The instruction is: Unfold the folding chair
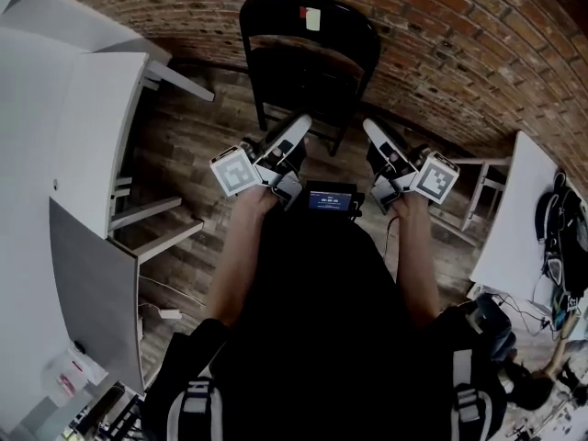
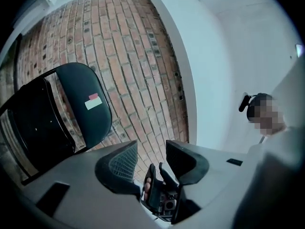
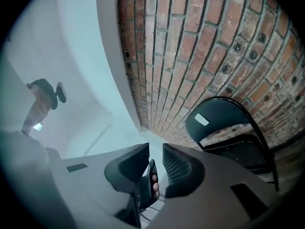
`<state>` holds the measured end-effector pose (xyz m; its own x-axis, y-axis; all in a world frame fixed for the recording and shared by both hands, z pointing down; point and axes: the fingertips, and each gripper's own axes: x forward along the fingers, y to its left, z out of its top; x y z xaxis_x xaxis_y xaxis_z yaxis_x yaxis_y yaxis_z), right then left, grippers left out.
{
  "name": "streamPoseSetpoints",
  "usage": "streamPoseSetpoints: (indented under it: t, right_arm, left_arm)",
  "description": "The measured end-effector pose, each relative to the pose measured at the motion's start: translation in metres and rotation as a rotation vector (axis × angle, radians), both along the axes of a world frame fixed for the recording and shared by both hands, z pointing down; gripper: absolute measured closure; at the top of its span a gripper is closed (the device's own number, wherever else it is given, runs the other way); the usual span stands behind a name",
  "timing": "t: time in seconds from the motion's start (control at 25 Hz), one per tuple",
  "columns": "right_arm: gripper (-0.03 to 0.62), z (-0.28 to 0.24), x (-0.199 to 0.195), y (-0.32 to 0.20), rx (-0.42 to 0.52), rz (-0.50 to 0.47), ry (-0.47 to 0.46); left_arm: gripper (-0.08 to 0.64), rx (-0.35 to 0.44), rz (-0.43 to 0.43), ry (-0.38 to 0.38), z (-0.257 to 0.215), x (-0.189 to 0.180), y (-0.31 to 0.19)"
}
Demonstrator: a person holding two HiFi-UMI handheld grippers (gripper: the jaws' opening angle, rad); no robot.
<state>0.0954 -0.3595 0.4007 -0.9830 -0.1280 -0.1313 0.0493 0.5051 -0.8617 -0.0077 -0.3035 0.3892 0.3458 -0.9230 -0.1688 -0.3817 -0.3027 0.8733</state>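
**A:** Where is the thing that needs opening?

**B:** The black metal folding chair (image 1: 308,58) stands upright with the red brick wall (image 1: 441,35) directly behind it. From the left gripper view its seat panel looks tipped up towards the backrest. I judge it not yet unfolded, though I can't be sure.

**A:** Why would it be parked there?

**B:** Probably for stowing, since a flat chair keeps out of the way there. The dark wooden plank floor (image 1: 193,145) in front of the chair gives the seat and legs room to swing out. A white tabletop (image 1: 92,136) stands well off to one side of the chair.

**A:** And the tools?

**B:** Both are in front of the chair, apart from it and touching nothing. The left tool (image 1: 299,125) and the right tool (image 1: 372,129) are held roughly level, one to each side of the chair's middle.

**A:** Why spread like that?

**B:** My guess is that each is meant to take its own part of the chair, one steadying the back while the other pushes the seat down.

**A:** Is either one gripping anything?

**B:** No. The left tool's jaws stand well apart, and only brick shows through the gap. The right tool's jaws leave a narrower gap, and it holds nothing either.
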Motion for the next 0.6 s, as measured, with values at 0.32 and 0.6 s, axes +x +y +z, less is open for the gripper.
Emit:
streamPoseSetpoints:
  t: [0.32,0.6]
  right_arm:
    - [0.522,0.001,-0.032,-0.033,0.045,0.017,0.089]
    - [0.522,0.004,-0.065,-0.071,0.103,0.077,0.188]
  left_arm:
    - [0.376,0.058,0.026,0.124,0.013,-0.041,-0.040]
    - [0.376,0.048,0.067,0.163,0.023,-0.080,-0.076]
